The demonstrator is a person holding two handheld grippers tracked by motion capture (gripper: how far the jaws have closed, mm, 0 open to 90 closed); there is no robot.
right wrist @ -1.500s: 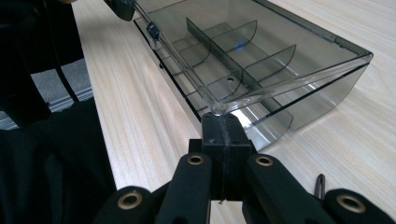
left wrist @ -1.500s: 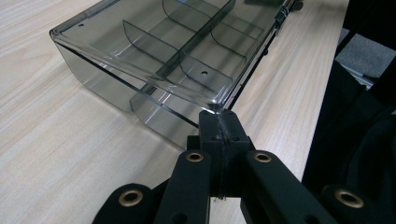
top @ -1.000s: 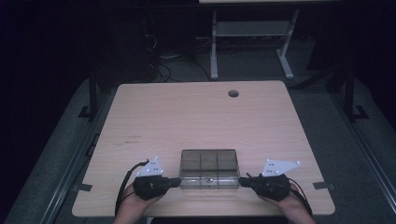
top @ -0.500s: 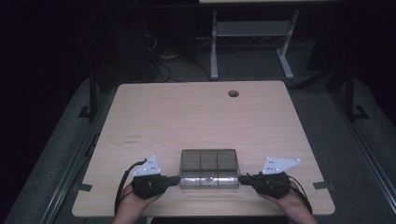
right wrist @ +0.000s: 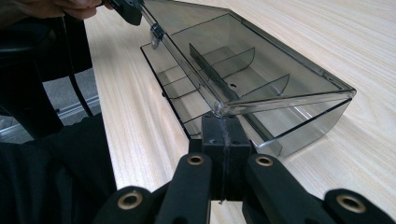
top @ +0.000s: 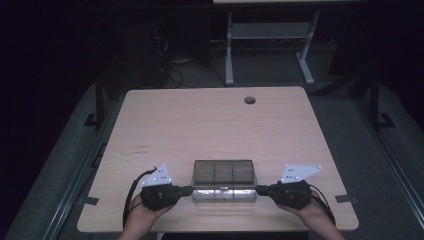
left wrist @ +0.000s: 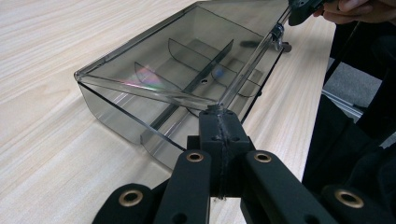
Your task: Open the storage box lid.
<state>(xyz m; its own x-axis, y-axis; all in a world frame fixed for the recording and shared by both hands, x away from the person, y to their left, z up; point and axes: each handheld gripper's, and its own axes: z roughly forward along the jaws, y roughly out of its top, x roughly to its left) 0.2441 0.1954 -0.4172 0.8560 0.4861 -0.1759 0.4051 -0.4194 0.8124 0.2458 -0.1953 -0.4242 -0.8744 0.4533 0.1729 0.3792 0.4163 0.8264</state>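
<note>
I count one smoky clear box [top: 224, 180] on the bench [top: 210, 125], with one lid and six compartments inside. I hold two tongs, one at each end of that box. One round hole [top: 249, 100] sits beyond the box.

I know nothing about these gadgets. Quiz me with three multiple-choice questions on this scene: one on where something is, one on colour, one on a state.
1. Where on the table is the box?
A. near the person's edge
B. far corner
C. beside the round hole

2. What colour is the box?
A. solid red
B. see-through smoky grey
C. white

3. How is its lid?
A. taken off
B. slightly raised
C. thrown fully back

Answers:
1 A, it lies between the left hand-held gripper and the right hand-held gripper.
2 B, its dividers show through.
3 B, a gap shows under the lid's near edge.
</note>
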